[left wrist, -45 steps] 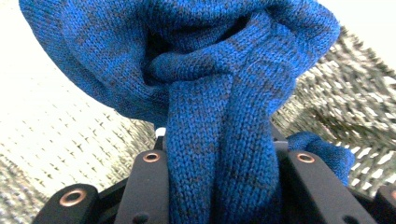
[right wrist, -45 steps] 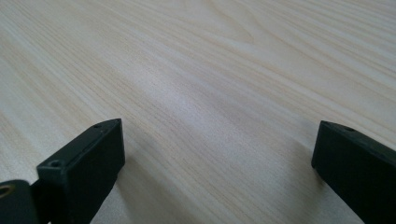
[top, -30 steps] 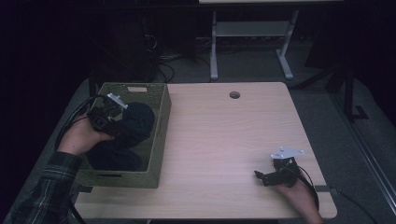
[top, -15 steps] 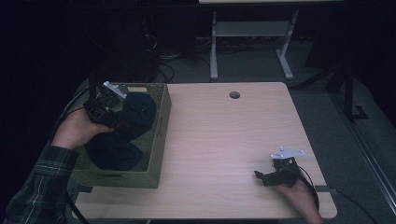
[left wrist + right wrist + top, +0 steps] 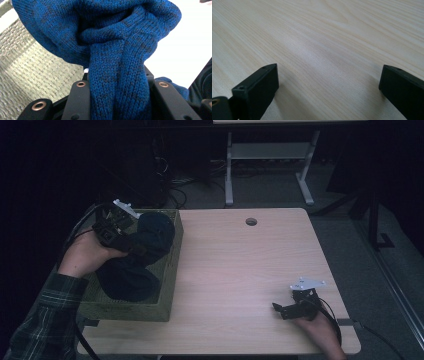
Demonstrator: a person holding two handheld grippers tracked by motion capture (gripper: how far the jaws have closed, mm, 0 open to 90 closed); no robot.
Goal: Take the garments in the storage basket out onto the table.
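Left gripper [image 5: 131, 245] grasping a blue knit garment [image 5: 110, 45] over the basket [image 5: 170, 270]; right gripper [image 5: 289, 311] released.

The garment's bunched fold sits between the left jaws, clamped on both sides, with the rest bulging above the basket's far right corner. The left gripper view shows the knit texture and the woven basket wall [image 5: 27, 65]; the high view shows more dark cloth [image 5: 125, 280] inside the basket. The right gripper rests low at the table [image 5: 240, 270] near edge, jaws spread wide over bare wood.
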